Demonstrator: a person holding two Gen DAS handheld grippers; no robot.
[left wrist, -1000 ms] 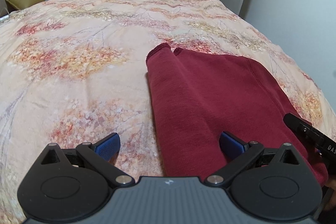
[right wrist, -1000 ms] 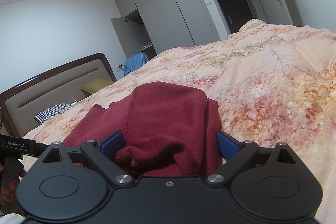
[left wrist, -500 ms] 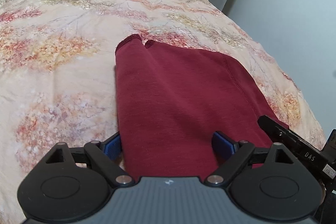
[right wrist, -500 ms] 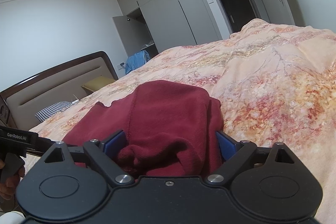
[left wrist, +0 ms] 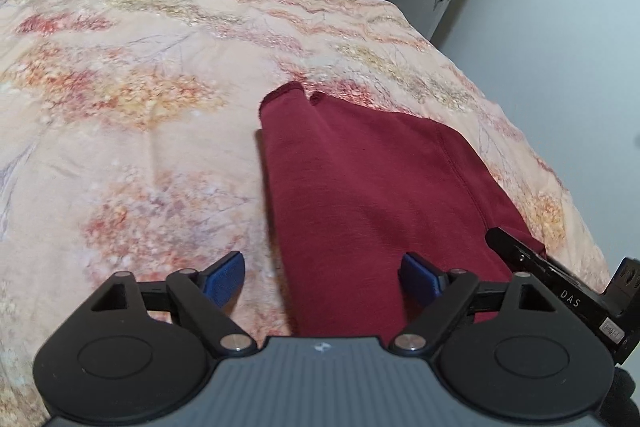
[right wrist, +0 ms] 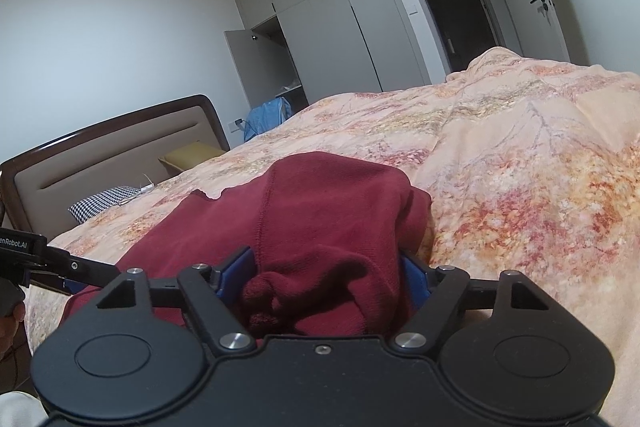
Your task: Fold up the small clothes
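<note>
A dark red garment lies flat on the floral bedspread, folded lengthwise, its cuffed end pointing away. My left gripper hovers over the garment's near end with its jaws closing. Its left pad is over the bedspread and its right pad over the cloth, neither pressing. In the right wrist view the near part of the garment is bunched into a hump. My right gripper has its jaws closing on that bunch, both blue pads against the cloth. One of its fingers shows at the left wrist view's right edge.
A padded headboard stands at the left with a houndstooth pillow and a yellow cushion. Blue clothing hangs beside the grey wardrobe. A dark doorway and a white wall lie past the bed's right edge.
Both pairs of jaws have narrowed. The right pads have closed in on the bunched cloth. The left gripper swung right, then back left, and the garment's left edge now lies between its pads.
</note>
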